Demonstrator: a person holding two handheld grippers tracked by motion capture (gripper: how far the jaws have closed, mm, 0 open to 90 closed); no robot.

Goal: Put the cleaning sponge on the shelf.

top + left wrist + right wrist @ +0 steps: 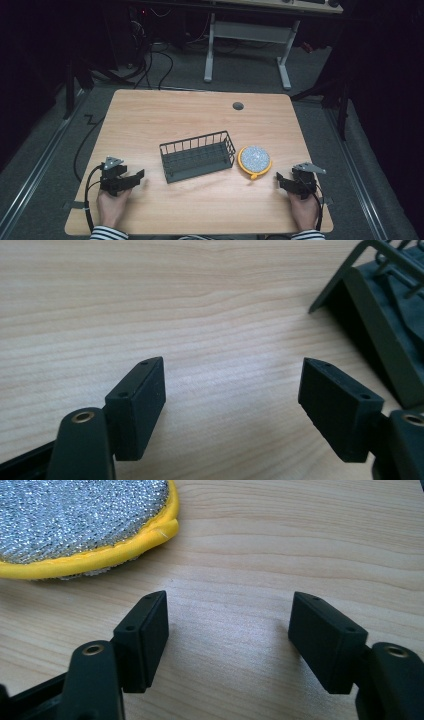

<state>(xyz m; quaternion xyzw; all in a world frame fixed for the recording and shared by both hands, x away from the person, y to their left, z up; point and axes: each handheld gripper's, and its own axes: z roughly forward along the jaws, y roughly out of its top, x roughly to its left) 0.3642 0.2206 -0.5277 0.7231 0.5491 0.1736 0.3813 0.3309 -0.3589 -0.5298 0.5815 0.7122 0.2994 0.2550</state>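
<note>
Hands rest low at the near edge of the bench (150, 110), one at each corner, striped cuffs just showing. The left hand (112, 206) grips its hand-held gripper from behind, wrist flat, tool pointing across the wood toward the basket (197, 156). In the left gripper view the left hand-held gripper (232, 382) has its jaws spread wide with only bare wood between them, and a corner of the basket sits ahead and to one side, well clear of the pads.

The right hand (304, 210) mirrors that pose, its tool angled inward toward the scrubber (254, 160). The right hand-held gripper (227, 617) also stands wide and holds nothing; the scrubber lies flat on the bench a little beyond its fingertips, not touching them. From above, the scrubber lies just beside the basket's right end, near mid-bench.
</note>
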